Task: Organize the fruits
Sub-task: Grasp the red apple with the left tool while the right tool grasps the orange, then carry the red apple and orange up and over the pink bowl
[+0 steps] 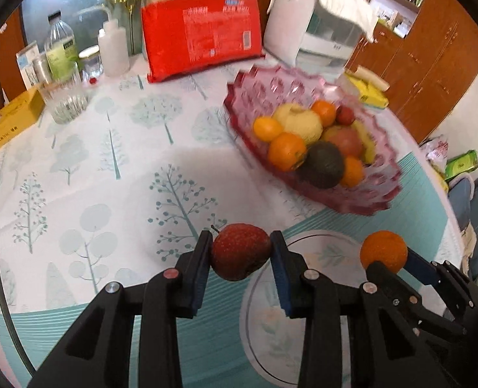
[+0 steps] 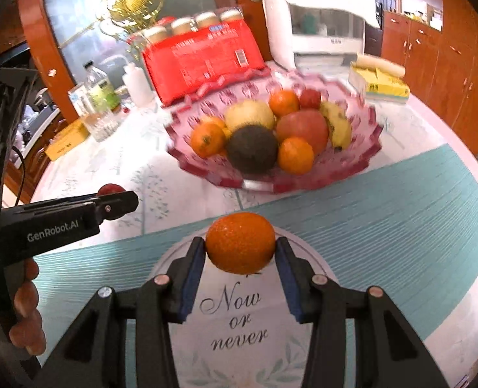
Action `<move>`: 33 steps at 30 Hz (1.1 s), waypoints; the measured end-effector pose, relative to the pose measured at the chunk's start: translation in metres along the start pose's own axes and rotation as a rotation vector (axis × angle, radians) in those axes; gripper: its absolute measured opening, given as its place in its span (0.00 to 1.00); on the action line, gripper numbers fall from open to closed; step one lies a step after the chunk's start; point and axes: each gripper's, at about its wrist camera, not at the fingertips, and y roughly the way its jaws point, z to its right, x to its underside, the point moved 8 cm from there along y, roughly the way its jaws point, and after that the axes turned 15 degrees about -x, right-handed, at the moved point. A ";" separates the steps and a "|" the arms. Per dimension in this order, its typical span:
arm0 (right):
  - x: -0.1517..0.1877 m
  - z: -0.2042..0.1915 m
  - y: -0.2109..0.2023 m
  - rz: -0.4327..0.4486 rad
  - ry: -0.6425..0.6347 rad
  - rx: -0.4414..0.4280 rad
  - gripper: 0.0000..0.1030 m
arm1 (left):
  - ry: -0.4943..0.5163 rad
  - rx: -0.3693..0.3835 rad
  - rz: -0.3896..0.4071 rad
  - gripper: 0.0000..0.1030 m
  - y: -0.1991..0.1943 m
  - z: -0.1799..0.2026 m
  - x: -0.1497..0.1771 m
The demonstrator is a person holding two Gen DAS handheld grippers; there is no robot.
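My left gripper (image 1: pixel 241 249) is shut on a small dark red fruit (image 1: pixel 239 252) with a short stem, held above the tablecloth. My right gripper (image 2: pixel 240 248) is shut on an orange tangerine (image 2: pixel 240 242), lifted over a white round mat. In the left wrist view that tangerine (image 1: pixel 383 250) shows at the right. In the right wrist view the red fruit (image 2: pixel 109 189) peeks out behind the left gripper's arm. Beyond both stands a pink glass fruit bowl (image 1: pixel 248 97) (image 2: pixel 362 158) holding several tangerines, a dark avocado (image 2: pixel 252 148), a yellow pear, a red apple and a banana.
At the table's back stand a red pack of jars (image 1: pixel 200 38), a white appliance (image 1: pixel 307 29), bottles (image 1: pixel 61 48), a glass (image 1: pixel 62 100) and a yellow box (image 1: pixel 12 119). Another yellow box (image 2: pixel 379 89) lies right of the bowl. A person's hand (image 2: pixel 25 310) holds the left gripper.
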 end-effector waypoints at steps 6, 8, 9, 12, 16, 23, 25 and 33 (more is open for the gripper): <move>-0.048 -0.012 -0.061 0.048 -0.043 -0.028 0.44 | 0.056 0.001 0.026 0.33 -0.046 0.014 -0.028; -0.070 -0.014 -0.084 0.068 -0.056 -0.022 0.44 | 0.068 0.006 0.048 0.33 -0.065 0.017 -0.042; -0.082 -0.013 -0.094 0.076 -0.061 -0.018 0.44 | 0.071 0.002 0.059 0.33 -0.072 0.019 -0.048; -0.113 -0.013 -0.118 0.089 -0.073 -0.014 0.44 | 0.070 0.010 0.108 0.33 -0.098 0.023 -0.071; -0.161 -0.006 -0.141 0.099 -0.091 0.009 0.44 | 0.070 -0.001 0.146 0.33 -0.121 0.029 -0.097; -0.221 0.009 -0.153 0.130 -0.135 -0.007 0.44 | 0.057 -0.061 0.204 0.33 -0.141 0.039 -0.134; -0.235 0.015 -0.147 0.123 -0.168 -0.023 0.44 | 0.043 -0.095 0.204 0.33 -0.140 0.041 -0.143; -0.267 0.039 -0.095 0.034 -0.268 -0.127 0.44 | -0.074 -0.210 0.169 0.34 -0.120 0.055 -0.188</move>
